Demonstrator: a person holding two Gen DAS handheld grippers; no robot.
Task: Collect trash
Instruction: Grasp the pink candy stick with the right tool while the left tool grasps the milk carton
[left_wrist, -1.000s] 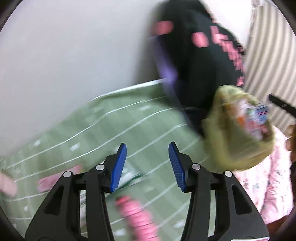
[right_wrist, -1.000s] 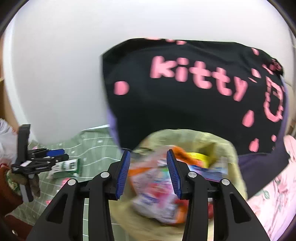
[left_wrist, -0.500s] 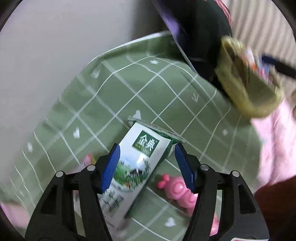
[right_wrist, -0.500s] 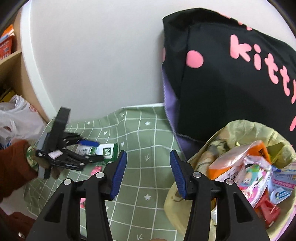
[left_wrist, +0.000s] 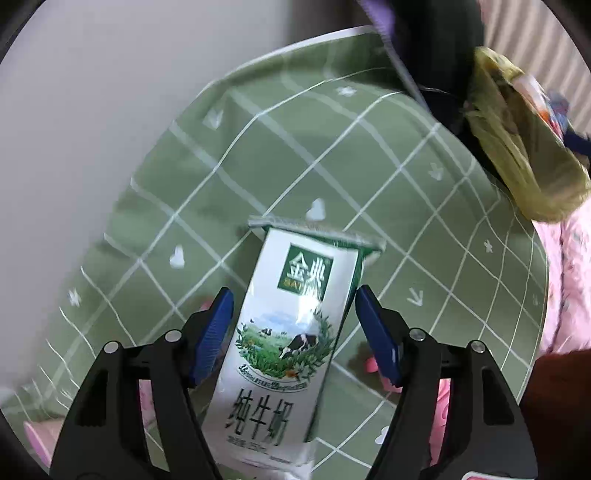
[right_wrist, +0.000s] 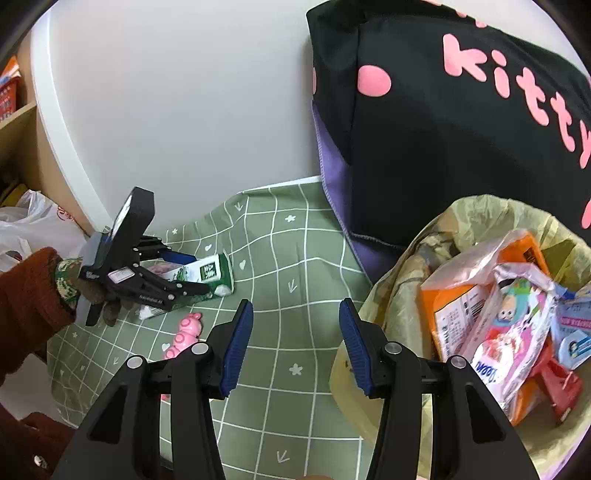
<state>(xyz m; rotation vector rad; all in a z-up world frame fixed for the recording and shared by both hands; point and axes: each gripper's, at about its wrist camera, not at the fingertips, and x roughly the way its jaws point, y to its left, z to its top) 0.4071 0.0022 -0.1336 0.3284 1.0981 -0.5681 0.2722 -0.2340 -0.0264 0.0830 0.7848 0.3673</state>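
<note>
A white and green milk carton (left_wrist: 291, 332) lies on the green checked cloth (left_wrist: 332, 155). My left gripper (left_wrist: 295, 328) is open with its blue pads on either side of the carton, not pressing it. In the right wrist view the carton (right_wrist: 207, 273) and the left gripper (right_wrist: 188, 273) show at the left. My right gripper (right_wrist: 295, 343) is open and empty above the cloth (right_wrist: 295, 258), beside the yellow-green trash bag (right_wrist: 406, 266) full of wrappers. The bag also shows in the left wrist view (left_wrist: 524, 147).
A pink toy (right_wrist: 184, 332) lies on the cloth near the carton. A black pillow with pink letters (right_wrist: 443, 129) leans on the grey wall behind the bag. A white plastic bag (right_wrist: 33, 225) and a wooden shelf (right_wrist: 18, 140) stand at the far left.
My left gripper has swung down from facing the pillow and bag and closed in around the milk carton. My right gripper has turned left, away from the bag's mouth, over the cloth.
</note>
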